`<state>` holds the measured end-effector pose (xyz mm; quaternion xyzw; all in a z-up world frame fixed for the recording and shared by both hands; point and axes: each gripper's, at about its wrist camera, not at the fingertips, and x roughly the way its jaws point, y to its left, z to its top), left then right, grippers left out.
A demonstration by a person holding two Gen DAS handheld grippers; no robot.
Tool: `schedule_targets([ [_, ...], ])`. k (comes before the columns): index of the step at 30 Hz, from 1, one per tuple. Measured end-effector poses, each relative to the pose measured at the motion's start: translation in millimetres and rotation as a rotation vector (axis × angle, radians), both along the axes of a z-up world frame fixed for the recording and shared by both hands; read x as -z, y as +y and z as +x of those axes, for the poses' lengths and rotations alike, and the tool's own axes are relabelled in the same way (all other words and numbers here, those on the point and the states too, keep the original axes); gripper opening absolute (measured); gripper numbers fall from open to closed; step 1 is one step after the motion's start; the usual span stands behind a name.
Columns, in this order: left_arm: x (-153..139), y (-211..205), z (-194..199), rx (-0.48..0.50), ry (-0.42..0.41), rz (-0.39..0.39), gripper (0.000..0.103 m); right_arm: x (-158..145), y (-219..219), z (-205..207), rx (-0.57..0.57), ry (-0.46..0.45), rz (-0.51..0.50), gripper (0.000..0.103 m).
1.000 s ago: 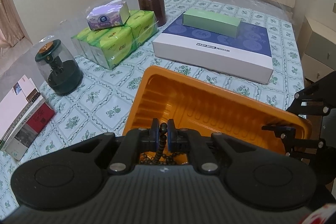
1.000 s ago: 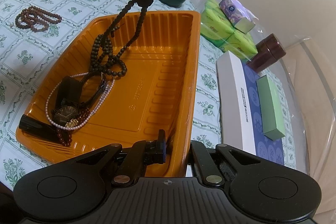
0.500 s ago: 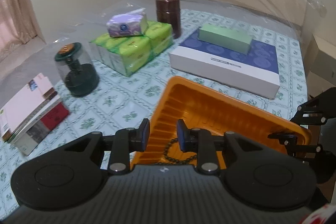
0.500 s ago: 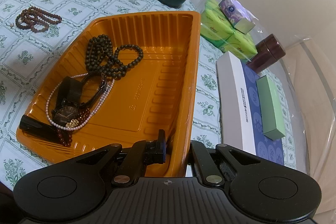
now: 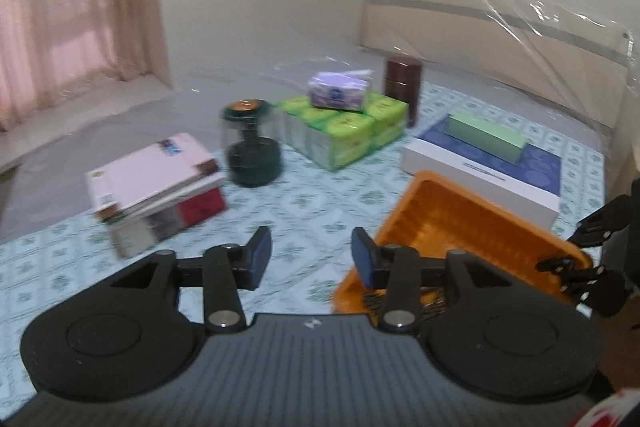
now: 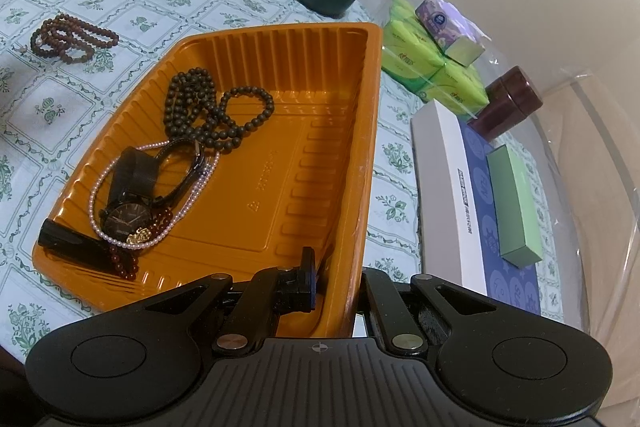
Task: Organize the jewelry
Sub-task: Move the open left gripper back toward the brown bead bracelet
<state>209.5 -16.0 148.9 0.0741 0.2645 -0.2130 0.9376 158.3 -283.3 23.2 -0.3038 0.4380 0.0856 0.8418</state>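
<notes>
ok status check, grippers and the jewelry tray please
Left gripper empty, jaws opening. Right gripper clamped on orange tray wall. Dark beads in tray; brown beads on tablecloth outside it. Nothing in the way.

Both wrist views angled down, close, sharing orange tray (image 5: 472, 223) (image 6: 360, 131)

left gripper (image 5: 311, 255): jaws opening, nothing between | orange tray (image 5: 472, 223): right of jaws | stacked books (image 5: 156, 183), dark jar (image 5: 252, 143): ahead on surface (image 5: 320, 203)
</notes>
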Motion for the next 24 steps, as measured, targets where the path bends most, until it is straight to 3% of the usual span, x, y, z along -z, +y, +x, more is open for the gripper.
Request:
schedule_targets([
  [5,11,44,-28,-0.135,-0.036,-0.019,0.065,0,0,-1,0.002,0.001,0.002,0.005],
  [10,41,77,-54,-0.266,-0.034,-0.019,0.081,1,-1,-2,0.003,0.005,0.000,0.005],
  [18,101,109,-99,-0.442,-0.055,-0.089,0.085,2,-1,-3,0.007,0.003,0.001,0.005],
  [24,142,103,-110,-0.454,0.022,-0.050,0.086,2,-2,-3,0.008,0.003,0.006,0.005],
])
